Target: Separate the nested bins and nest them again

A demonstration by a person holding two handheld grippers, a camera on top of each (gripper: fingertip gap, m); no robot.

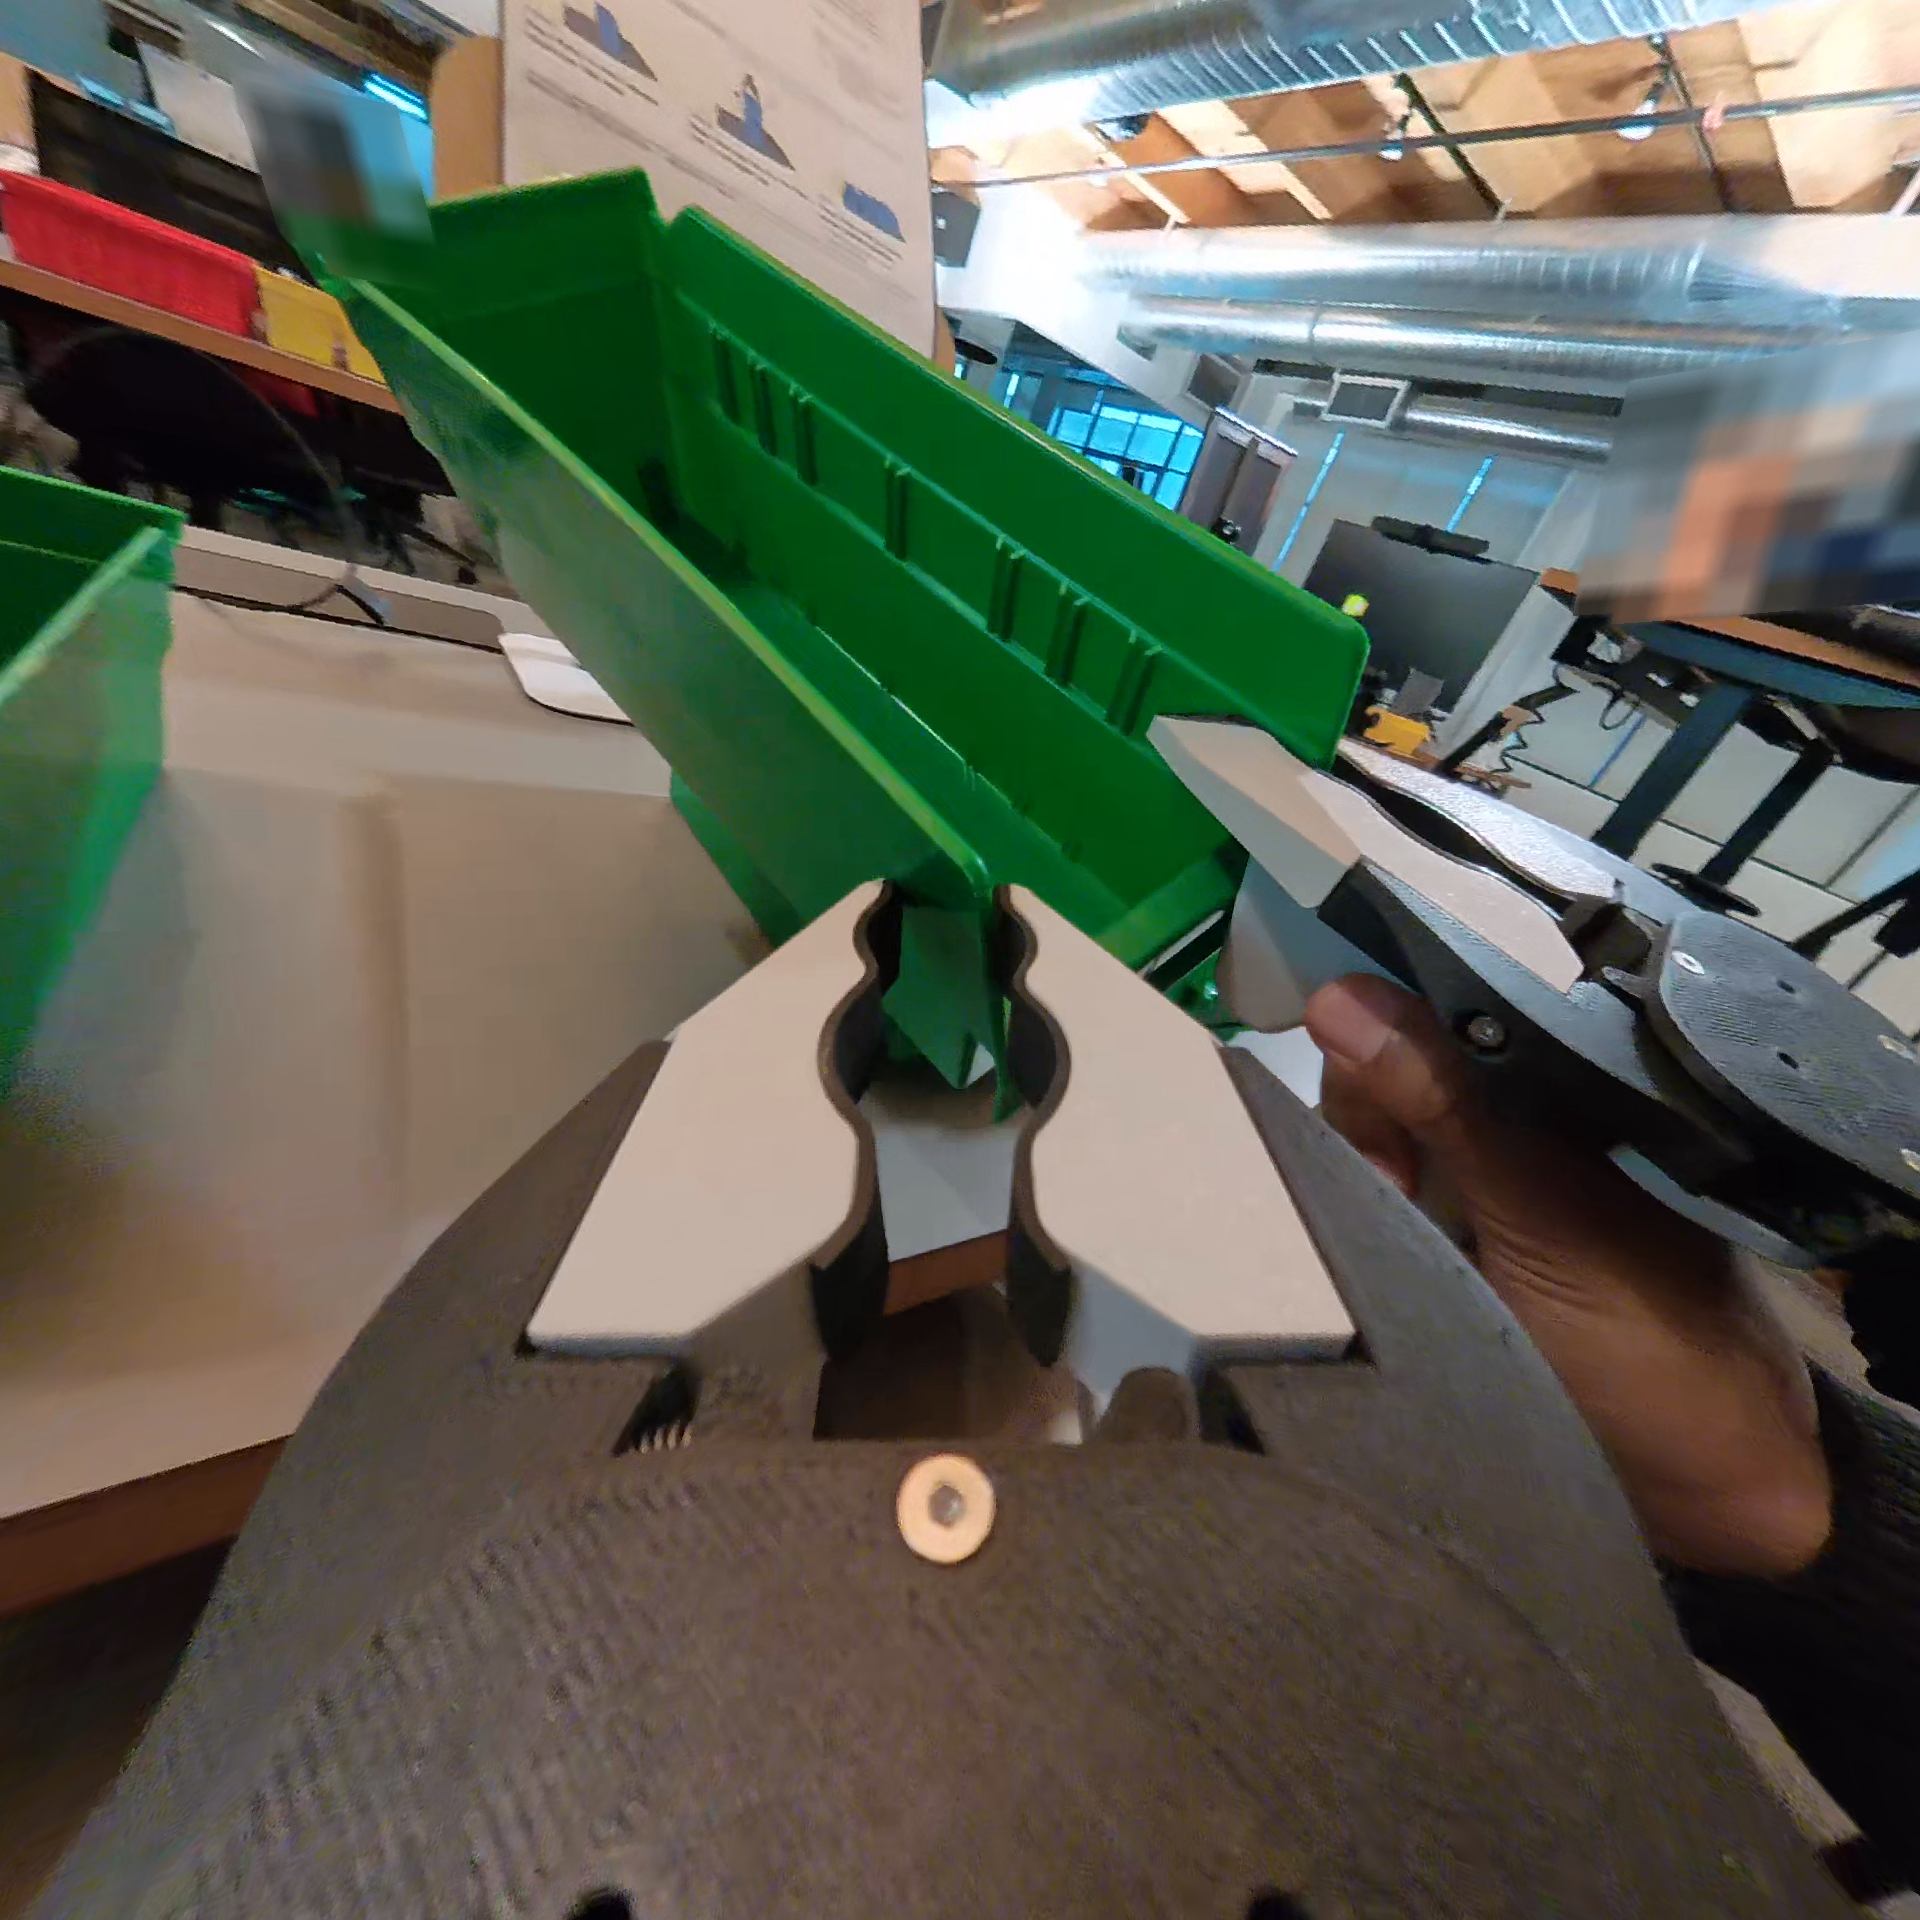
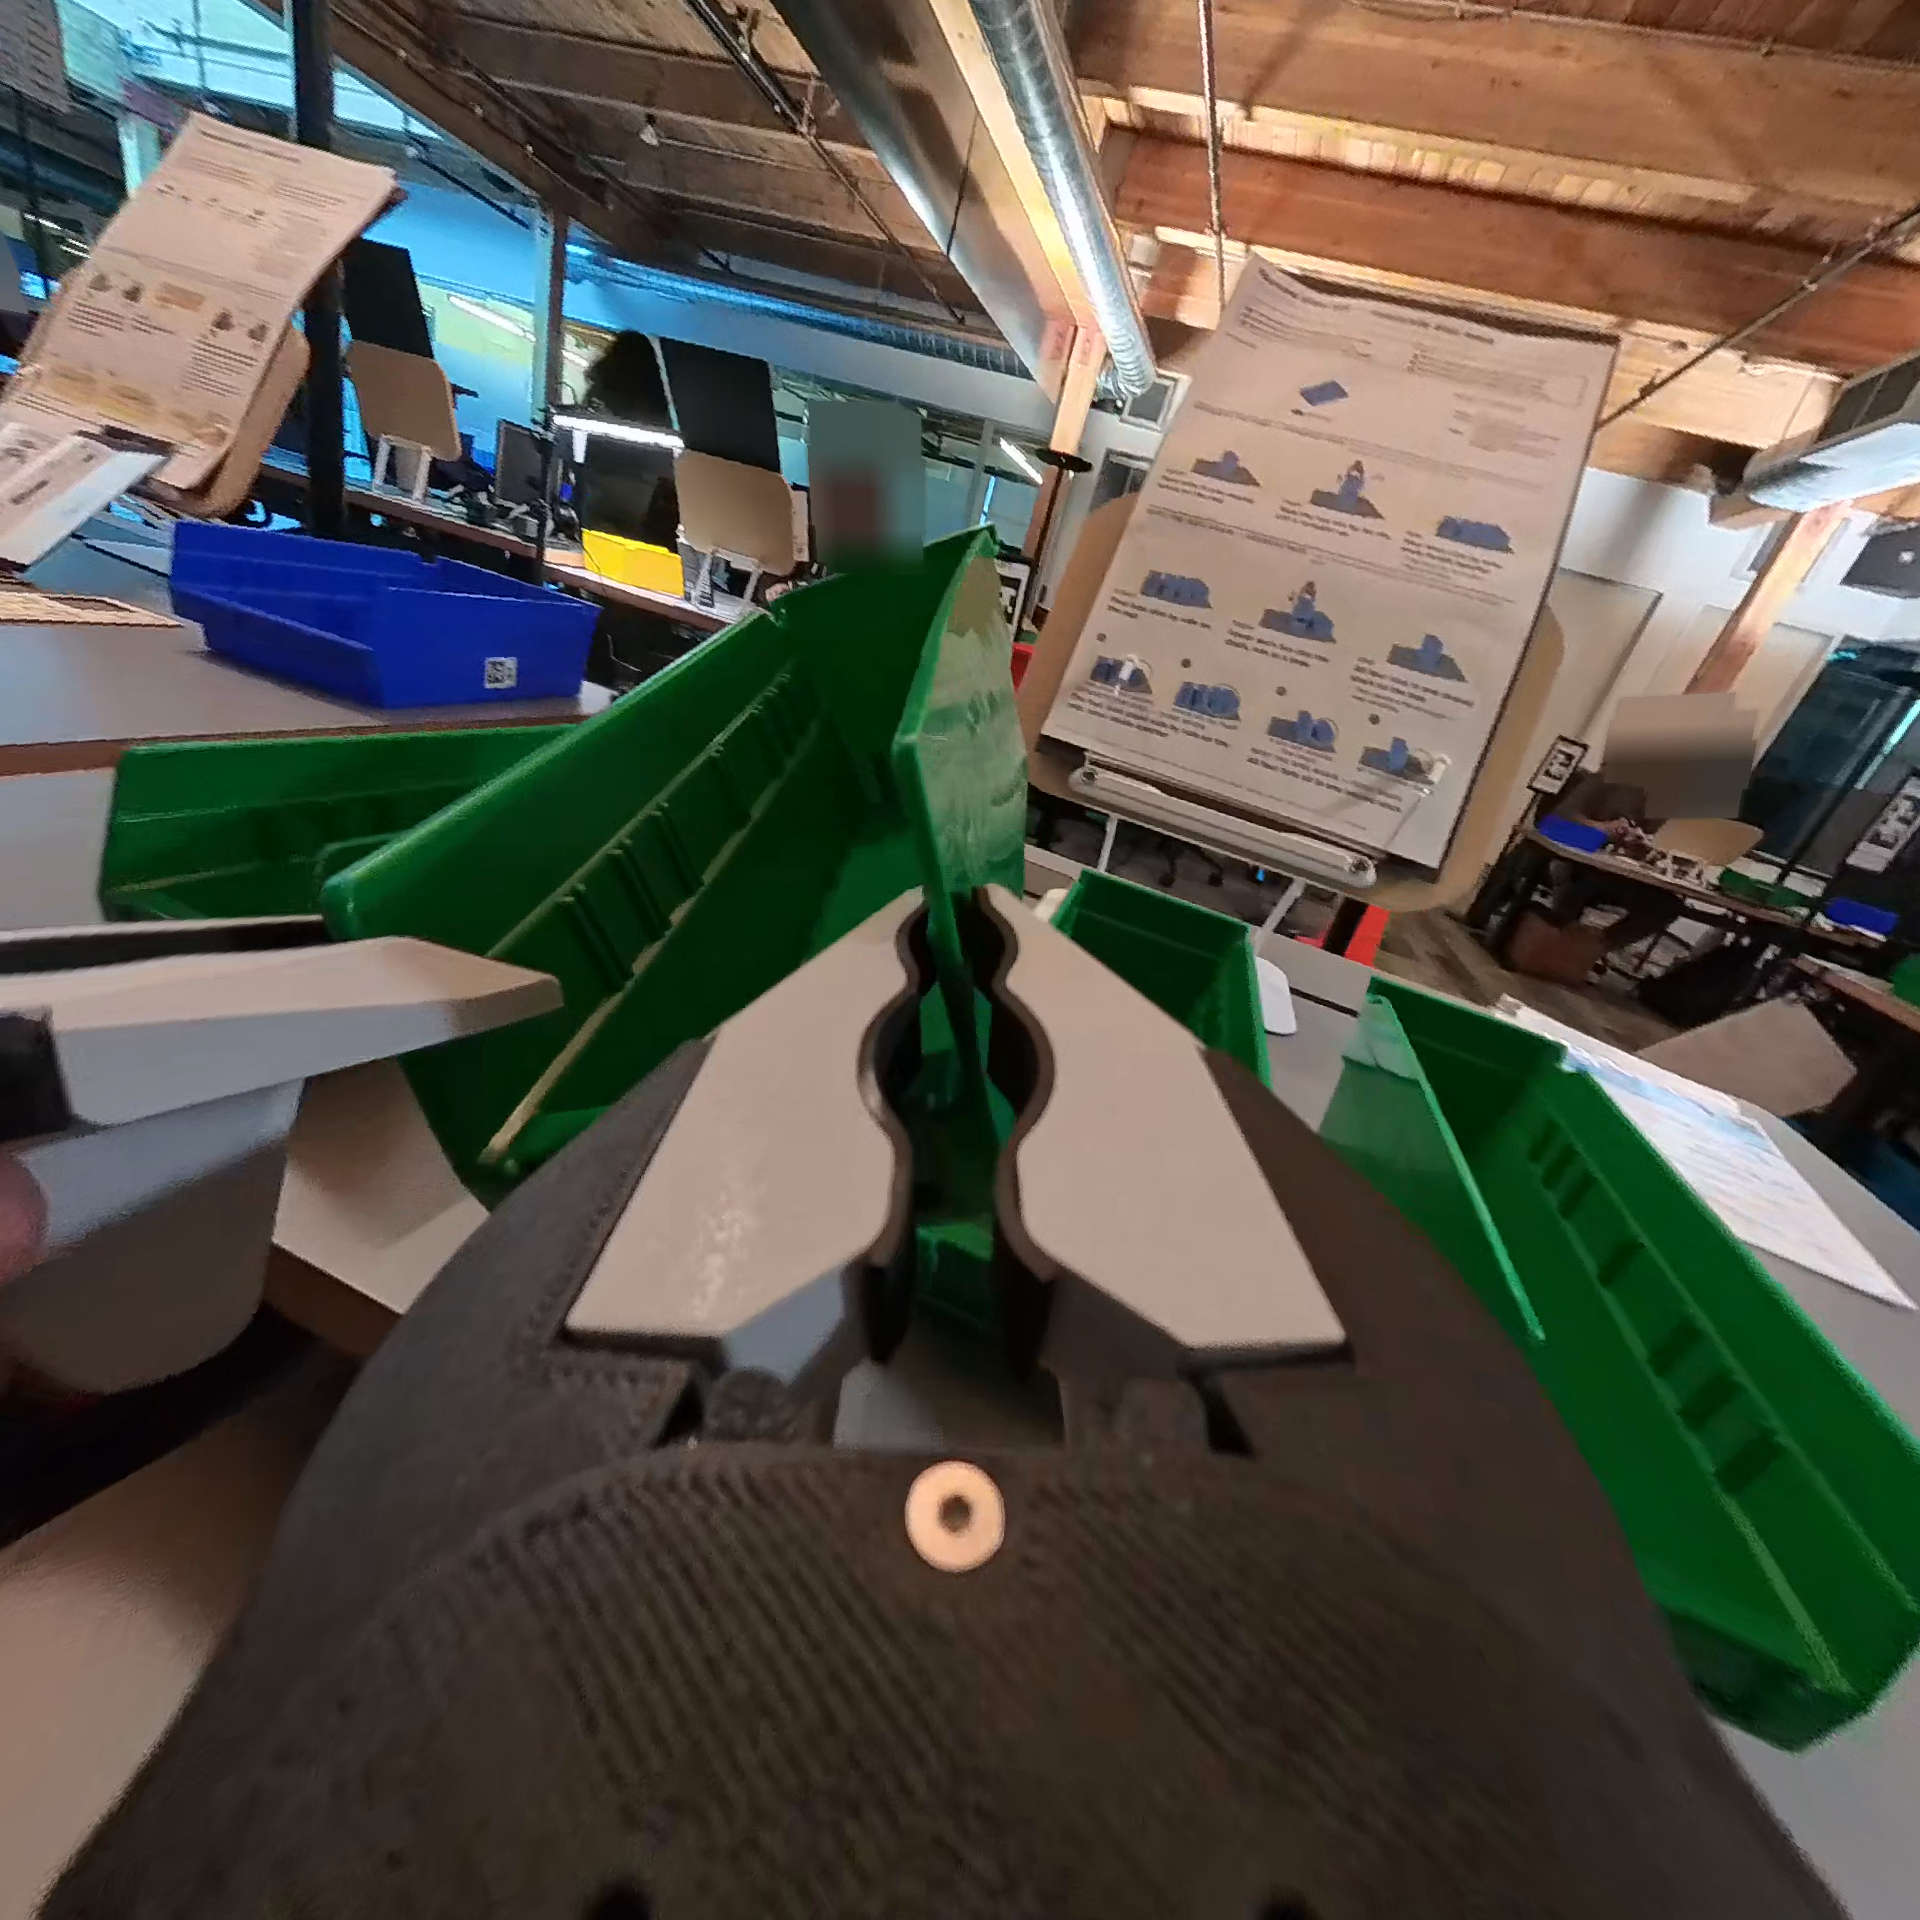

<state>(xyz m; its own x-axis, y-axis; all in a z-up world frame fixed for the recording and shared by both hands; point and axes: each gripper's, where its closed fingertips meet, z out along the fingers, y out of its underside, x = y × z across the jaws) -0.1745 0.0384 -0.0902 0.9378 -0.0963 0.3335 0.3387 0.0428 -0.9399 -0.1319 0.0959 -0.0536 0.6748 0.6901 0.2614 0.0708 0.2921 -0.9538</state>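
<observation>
A long green bin [image 1: 831,623] is tilted with its far end raised above the grey table [image 1: 312,935]. My left gripper [image 1: 940,894] is shut on the near corner of its left wall. The right gripper's fingers [image 1: 1278,800] clamp the opposite side wall, with a hand behind them. In the right wrist view the same bin [image 2: 675,883] slants up to the left, and my right gripper [image 2: 951,904] is shut on its thin wall edge. The left gripper's fingers [image 2: 312,997] reach in from the left. I cannot tell whether a second bin is nested inside.
Other green bins lie around: one at the left edge [image 1: 73,675], one behind [image 2: 260,821], one at the right [image 2: 1610,1247], a smaller one [image 2: 1174,956]. A blue bin [image 2: 384,634] sits on a farther table. A poster on a stand [image 2: 1330,582] is behind.
</observation>
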